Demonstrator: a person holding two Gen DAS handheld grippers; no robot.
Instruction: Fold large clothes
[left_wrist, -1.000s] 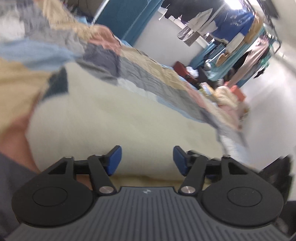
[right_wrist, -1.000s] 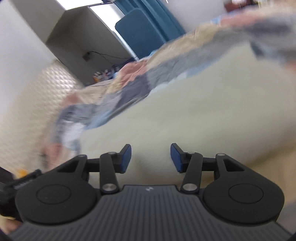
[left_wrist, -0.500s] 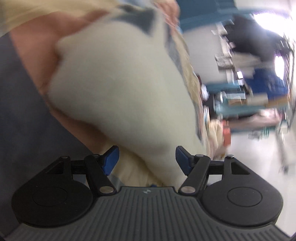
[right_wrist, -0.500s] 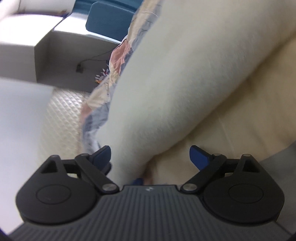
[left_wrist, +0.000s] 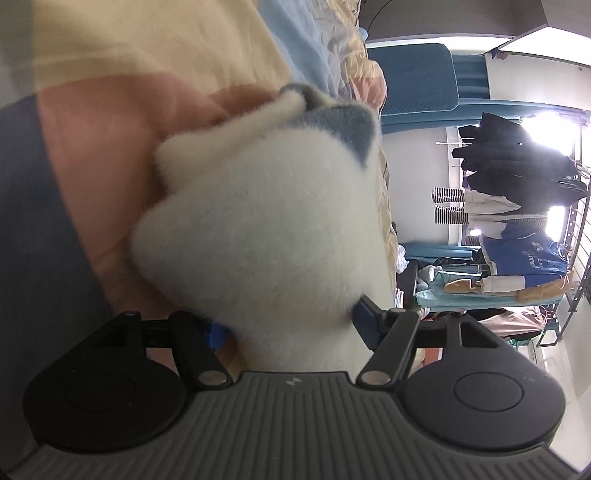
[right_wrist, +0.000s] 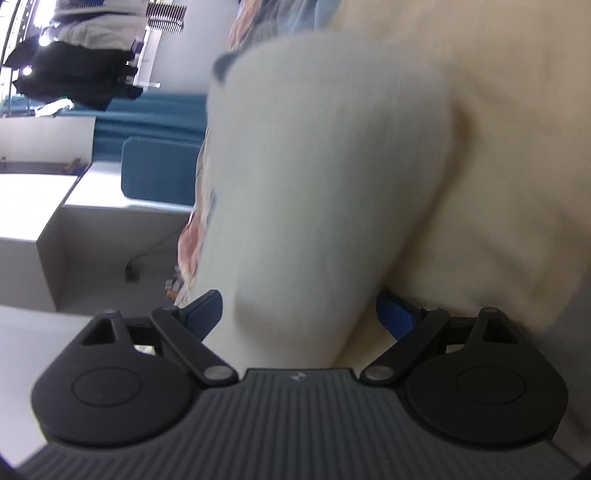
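Between your left gripper's (left_wrist: 291, 325) blue pads, a cream fleece garment (left_wrist: 266, 229) is sitting pinched, its grey-blue edge (left_wrist: 347, 125) lying ahead. Your right gripper (right_wrist: 299, 314) is standing wide around the same fleece (right_wrist: 325, 177), pads apart from it. White lettering on a blue shirt (left_wrist: 524, 254) hanging to the right is proving unreadable; patchwork bedding (left_wrist: 110, 48) is crowding the left.
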